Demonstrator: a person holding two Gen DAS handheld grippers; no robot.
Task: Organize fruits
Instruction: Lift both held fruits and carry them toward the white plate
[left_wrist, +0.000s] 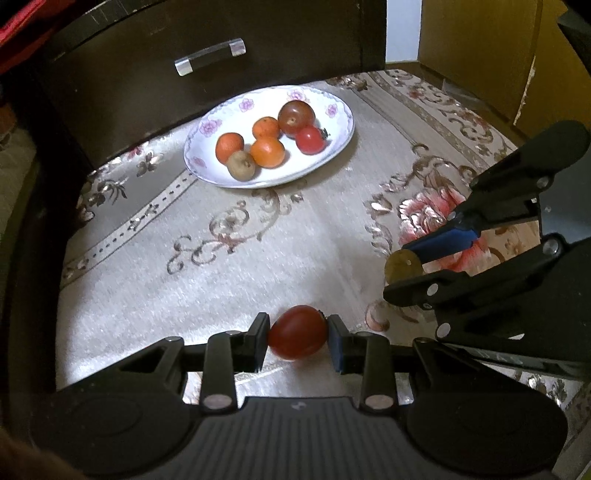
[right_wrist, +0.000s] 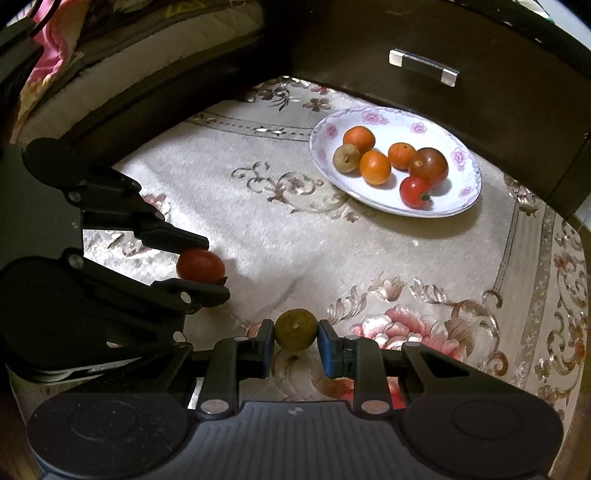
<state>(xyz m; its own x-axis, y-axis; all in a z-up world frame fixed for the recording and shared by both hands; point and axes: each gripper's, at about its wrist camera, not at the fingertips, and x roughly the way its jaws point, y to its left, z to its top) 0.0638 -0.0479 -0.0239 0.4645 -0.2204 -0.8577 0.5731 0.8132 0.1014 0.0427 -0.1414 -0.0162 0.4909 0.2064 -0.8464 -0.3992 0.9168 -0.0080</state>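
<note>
My left gripper (left_wrist: 297, 336) is shut on a red tomato (left_wrist: 297, 332) just above the carpet; the same tomato (right_wrist: 200, 265) shows in the right wrist view between the left gripper's fingers (right_wrist: 184, 242). My right gripper (right_wrist: 295, 341) is shut on a small yellow-brown round fruit (right_wrist: 295, 329), seen from the left wrist as a golden disc (left_wrist: 403, 264). A white flowered plate (left_wrist: 221, 173) ahead holds three oranges, a brown-green fruit (left_wrist: 241, 165), a dark tomato (left_wrist: 296, 117) and a red tomato (left_wrist: 310, 139).
A floral beige carpet (left_wrist: 207, 280) covers the floor. A dark cabinet with a clear drawer handle (left_wrist: 210, 55) stands right behind the plate. A yellow board (left_wrist: 476, 48) rises at the far right. Bedding (right_wrist: 110, 48) lies at the far left in the right wrist view.
</note>
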